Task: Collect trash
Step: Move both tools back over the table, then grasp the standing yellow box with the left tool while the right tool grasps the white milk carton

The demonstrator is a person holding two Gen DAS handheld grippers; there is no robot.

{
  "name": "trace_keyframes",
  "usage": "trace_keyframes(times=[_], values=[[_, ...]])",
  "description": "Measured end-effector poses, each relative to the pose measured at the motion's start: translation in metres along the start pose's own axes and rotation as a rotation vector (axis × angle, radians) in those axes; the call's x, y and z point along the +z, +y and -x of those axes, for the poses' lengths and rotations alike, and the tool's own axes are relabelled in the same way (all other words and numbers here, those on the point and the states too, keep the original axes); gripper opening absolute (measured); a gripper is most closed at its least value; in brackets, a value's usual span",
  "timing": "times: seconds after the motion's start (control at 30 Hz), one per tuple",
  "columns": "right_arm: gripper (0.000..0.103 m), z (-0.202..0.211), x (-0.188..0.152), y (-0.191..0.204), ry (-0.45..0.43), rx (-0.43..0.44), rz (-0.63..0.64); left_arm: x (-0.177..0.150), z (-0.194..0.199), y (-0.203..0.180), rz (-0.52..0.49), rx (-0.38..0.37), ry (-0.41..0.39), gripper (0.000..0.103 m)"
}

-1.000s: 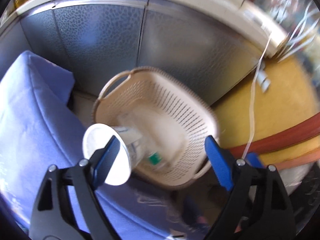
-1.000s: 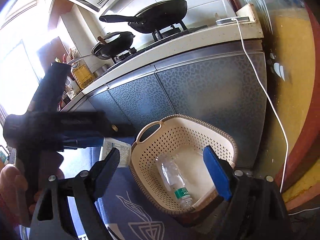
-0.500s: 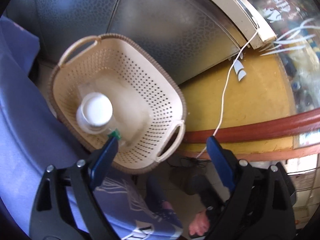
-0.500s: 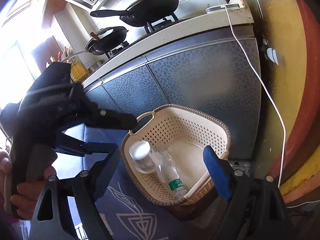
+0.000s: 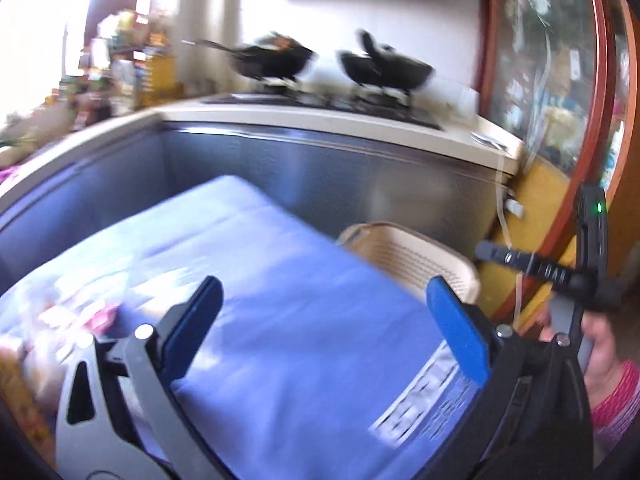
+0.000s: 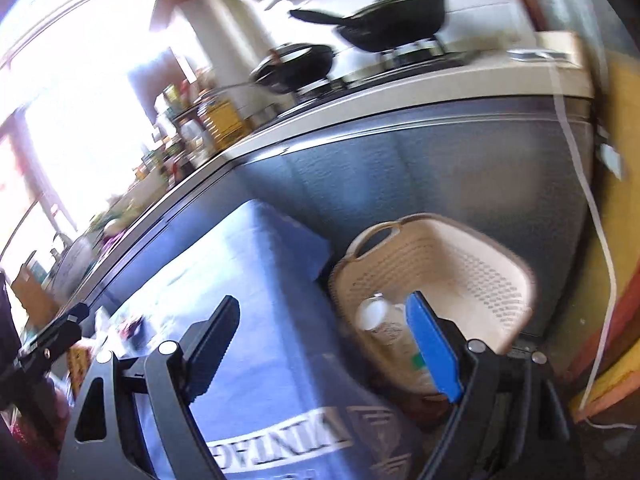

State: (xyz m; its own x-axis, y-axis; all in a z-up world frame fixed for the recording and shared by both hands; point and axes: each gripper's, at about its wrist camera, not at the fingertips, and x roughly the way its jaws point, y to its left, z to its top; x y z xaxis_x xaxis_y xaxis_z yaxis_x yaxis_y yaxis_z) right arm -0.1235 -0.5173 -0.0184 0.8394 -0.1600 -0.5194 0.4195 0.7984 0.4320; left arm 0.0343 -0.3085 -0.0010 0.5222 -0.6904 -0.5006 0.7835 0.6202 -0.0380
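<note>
A beige perforated basket (image 6: 460,264) stands on the floor beside the blue-covered table (image 6: 256,304), against the grey cabinets. A white cup (image 6: 370,314) and a clear plastic bottle with a green label (image 6: 400,344) lie inside it. The basket's rim also shows in the left wrist view (image 5: 408,252). My left gripper (image 5: 324,328) is open and empty above the blue cloth (image 5: 304,320). My right gripper (image 6: 320,344) is open and empty over the table's edge, next to the basket. Blurred litter (image 5: 80,316) lies on the cloth at the left.
Two black pans (image 6: 384,24) sit on the stove on the counter above the cabinets. A white cable (image 6: 588,200) hangs down the yellow wall at the right. Bottles and jars (image 6: 208,120) stand along the counter. The right gripper's body (image 5: 580,276) shows at the left view's right edge.
The left gripper has let the white cup drop into the basket, then swung up and back over the blue table. The right gripper has shifted left and tilted.
</note>
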Motion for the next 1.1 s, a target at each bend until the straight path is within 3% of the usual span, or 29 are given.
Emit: trace_keyframes(times=[0.13, 0.23, 0.3, 0.37, 0.53, 0.7, 0.9, 0.93, 0.97, 1.0, 1.1], values=[[0.070, -0.029, -0.005, 0.075, 0.096, 0.131, 0.162, -0.038, 0.063, 0.059, 0.040, 0.154, 0.022, 0.098], [0.070, -0.054, -0.020, 0.139, 0.175, 0.241, 0.284, -0.057, 0.107, 0.100, 0.092, 0.307, 0.011, 0.098], [0.070, -0.068, -0.035, 0.182, 0.207, 0.272, 0.403, -0.067, 0.125, 0.125, 0.116, 0.438, 0.013, 0.098], [0.070, -0.081, -0.048, 0.218, 0.234, 0.292, 0.510, -0.076, 0.136, 0.150, 0.154, 0.519, 0.040, 0.097], [0.070, -0.106, -0.073, 0.271, 0.286, 0.287, 0.651, -0.088, 0.145, 0.194, 0.254, 0.522, 0.065, 0.089], [0.070, -0.127, -0.083, 0.286, 0.315, 0.238, 0.692, -0.097, 0.113, 0.214, 0.329, 0.470, 0.190, 0.052], [0.070, -0.145, -0.093, 0.291, 0.359, 0.218, 0.705, -0.114, 0.107, 0.212, 0.346, 0.452, 0.219, 0.051], [0.060, -0.147, -0.093, 0.290, 0.372, 0.229, 0.692, -0.116, 0.106, 0.214, 0.352, 0.450, 0.223, 0.048], [0.056, -0.148, -0.093, 0.288, 0.388, 0.245, 0.675, -0.119, 0.105, 0.216, 0.358, 0.442, 0.228, 0.034], [0.055, -0.147, -0.092, 0.287, 0.389, 0.251, 0.664, -0.120, 0.103, 0.218, 0.362, 0.425, 0.235, 0.026], [0.053, -0.136, -0.089, 0.279, 0.376, 0.273, 0.625, -0.118, 0.107, 0.212, 0.344, 0.384, 0.225, 0.022]])
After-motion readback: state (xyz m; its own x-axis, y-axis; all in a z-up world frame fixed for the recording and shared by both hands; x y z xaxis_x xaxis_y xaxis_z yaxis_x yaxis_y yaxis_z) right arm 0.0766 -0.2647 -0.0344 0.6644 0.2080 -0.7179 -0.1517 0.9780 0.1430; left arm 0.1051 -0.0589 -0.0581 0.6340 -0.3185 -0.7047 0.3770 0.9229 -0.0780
